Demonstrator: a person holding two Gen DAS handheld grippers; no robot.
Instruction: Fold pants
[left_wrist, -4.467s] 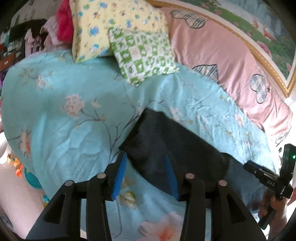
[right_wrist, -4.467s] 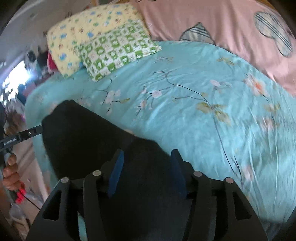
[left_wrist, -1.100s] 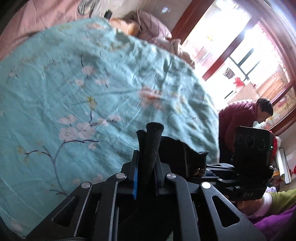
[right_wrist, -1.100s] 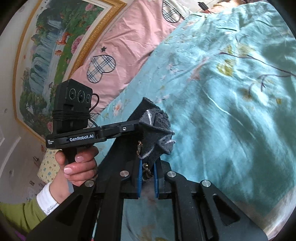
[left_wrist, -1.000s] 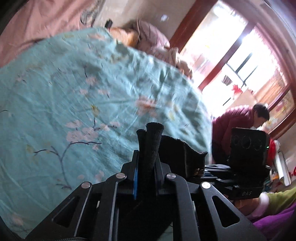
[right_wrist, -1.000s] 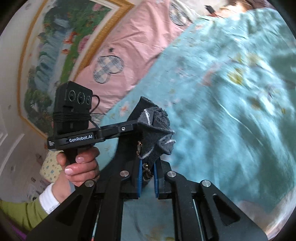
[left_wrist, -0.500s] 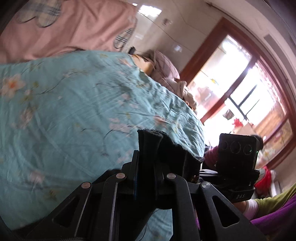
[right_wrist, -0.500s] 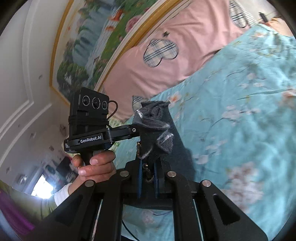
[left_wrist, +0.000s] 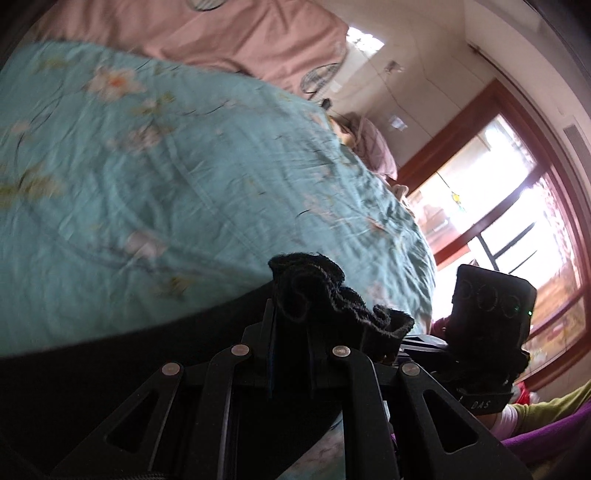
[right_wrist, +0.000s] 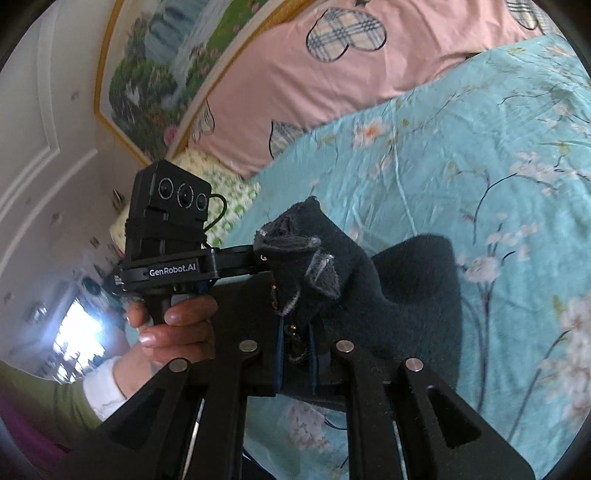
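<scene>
The left tool (left_wrist: 290, 354) is clamped narrow on a bunched edge of the dark pants (left_wrist: 317, 291), and the right tool (right_wrist: 295, 354) is pinched the same way on another bunch of the same cloth, close beside the left one. Both hold their grip points up off the bed, so the garment hangs from them, with the lower part trailing onto the bedspread.

The teal floral bedspread (right_wrist: 480, 147) fills most of both views and is the landing surface. Behind it runs a pink bolster with plaid hearts (right_wrist: 332, 66), and a framed landscape painting (right_wrist: 155, 66) hangs on the wall above. In the left wrist view a red-framed window (left_wrist: 517, 221) glares brightly. Smaller still, a green-and-white checked pillow (right_wrist: 232, 199) peeks out behind the left tool's camera block (right_wrist: 170, 206).

The step looks like carrying the gathered end over to lay a fold. The risk is in the grip: each tool holds a crumpled wad and not a flat edge, so layers could slip out unevenly, or the cloth could land twisted and leave a lumpy fold. With the tools so close together, the fabric between them sags, and it may wrinkle when it is set down.
</scene>
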